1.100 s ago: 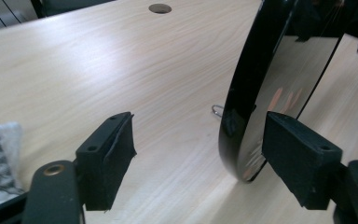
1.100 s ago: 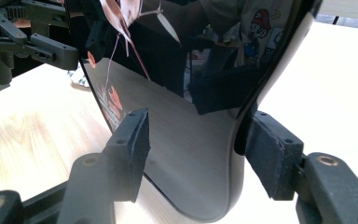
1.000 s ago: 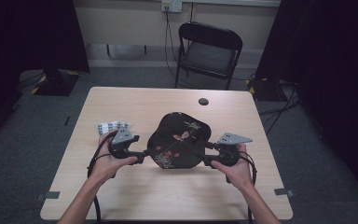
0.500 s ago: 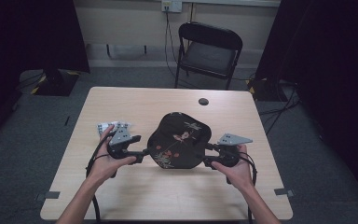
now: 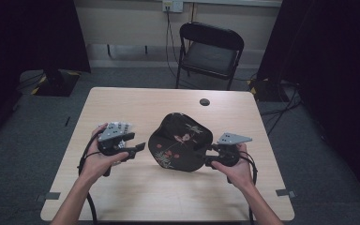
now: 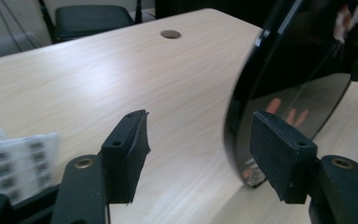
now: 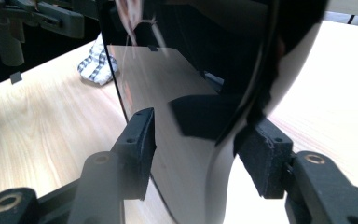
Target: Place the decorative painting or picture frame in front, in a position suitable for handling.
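Note:
A glossy black plate (image 5: 180, 140) with a flower pattern stands tilted on the table, its lower edge (image 6: 249, 179) on the wood. My right gripper (image 5: 200, 154) is shut on its right rim. In the right gripper view the rim (image 7: 242, 116) sits between the jaws, the right pad against its back and the left pad at its shiny face; these jaws have just been closing. My left gripper (image 5: 140, 149) hangs open to the left of the plate, apart from it. Its jaws (image 6: 198, 135) have closed a little with nothing between them.
A white item with black checks (image 5: 120, 126) lies under the left hand, seen also as a checked patch (image 7: 95, 63). A small dark round spot (image 5: 205, 101) marks the table's far side. A black folding chair (image 5: 211, 51) stands beyond the light wooden table (image 5: 145, 197).
The left gripper has drawn back to the left, off the plate's edge. The plate has tipped up to stand steeper, and the right gripper stays at its right rim.

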